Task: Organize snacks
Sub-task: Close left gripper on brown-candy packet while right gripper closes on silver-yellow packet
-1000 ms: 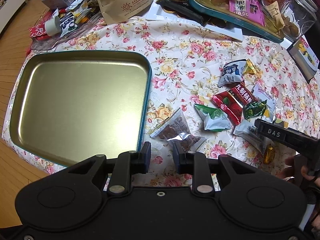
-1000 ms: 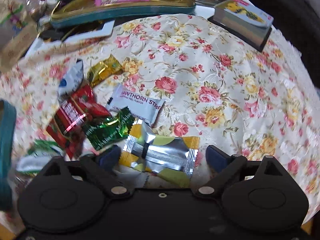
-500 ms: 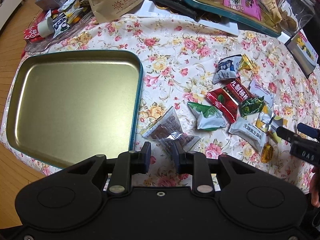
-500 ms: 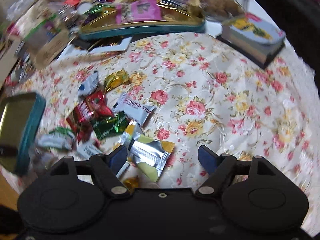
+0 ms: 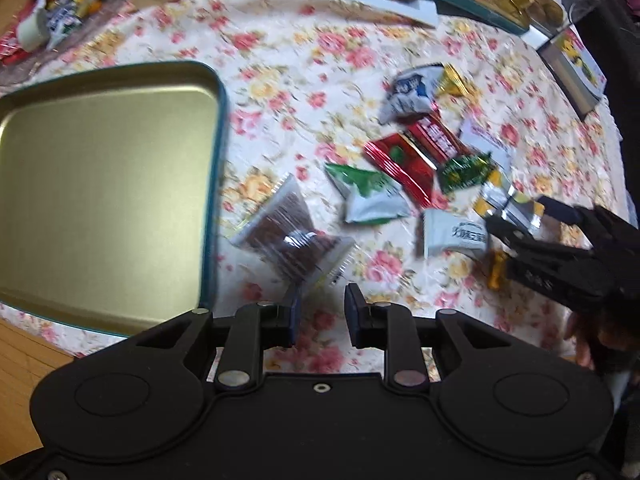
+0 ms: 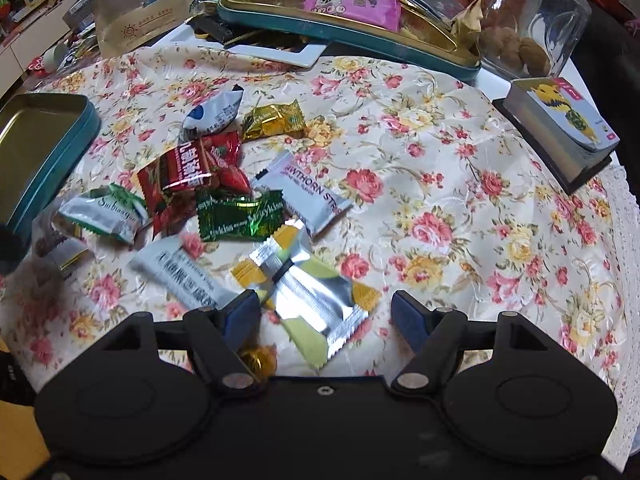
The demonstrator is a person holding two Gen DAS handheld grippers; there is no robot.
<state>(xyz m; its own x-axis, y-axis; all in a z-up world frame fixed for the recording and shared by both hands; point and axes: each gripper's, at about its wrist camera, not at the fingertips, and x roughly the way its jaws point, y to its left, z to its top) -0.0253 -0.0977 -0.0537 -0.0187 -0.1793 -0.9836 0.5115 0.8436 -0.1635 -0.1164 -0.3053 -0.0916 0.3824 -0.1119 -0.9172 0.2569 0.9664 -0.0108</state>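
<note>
An empty gold tin tray with a teal rim (image 5: 219, 128) lies on the floral cloth at the left; its corner also shows in the right wrist view (image 6: 86, 128). Several wrapped snacks lie scattered to its right. My left gripper (image 5: 320, 312) is open by a narrow gap, empty, just short of a clear packet of brown snack (image 5: 292, 236). My right gripper (image 6: 326, 314) is open wide, its fingers either side of a silver and yellow packet (image 6: 316, 288) on the cloth; it also shows in the left wrist view (image 5: 516, 224).
A second teal tray (image 6: 348, 36) full of snacks, a paper bag (image 6: 138, 20), a glass jar (image 6: 532, 20) and a card box (image 6: 560, 128) stand at the back and right. Red (image 6: 188, 176), green (image 6: 240, 216) and white (image 6: 304, 196) wrappers lie mid-cloth.
My left gripper has moved right and closer to the brown snack packet. My right gripper has moved down over the silver and yellow packet, still open.
</note>
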